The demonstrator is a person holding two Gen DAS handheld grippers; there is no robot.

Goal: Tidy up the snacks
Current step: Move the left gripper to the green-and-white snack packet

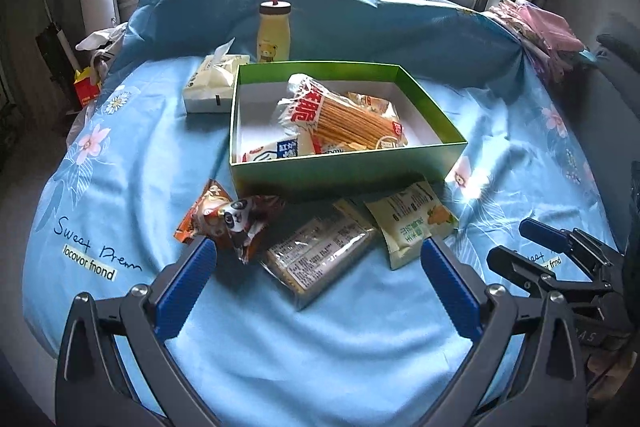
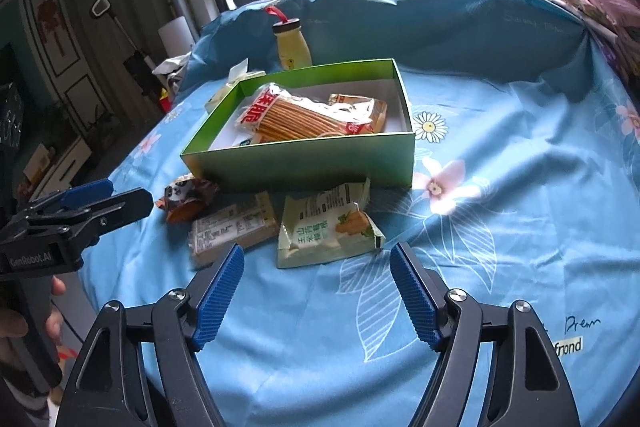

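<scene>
Box [image 1: 344,169] part-filled: stick pack [image 1: 344,119] plus a few others already inside; three packs left on the sheet [image 2: 500,195] just in front, namely panda pack [image 1: 236,221], clear pack [image 1: 320,253], green pack [image 2: 326,229]. Left gripper [image 1: 320,275] angled down, jaws wide apart, empty, straddling the clear pack w/o touching; right gripper [image 2: 316,291] likewise tilted down, jaws apart, empty, aimed at the green pack.
</scene>
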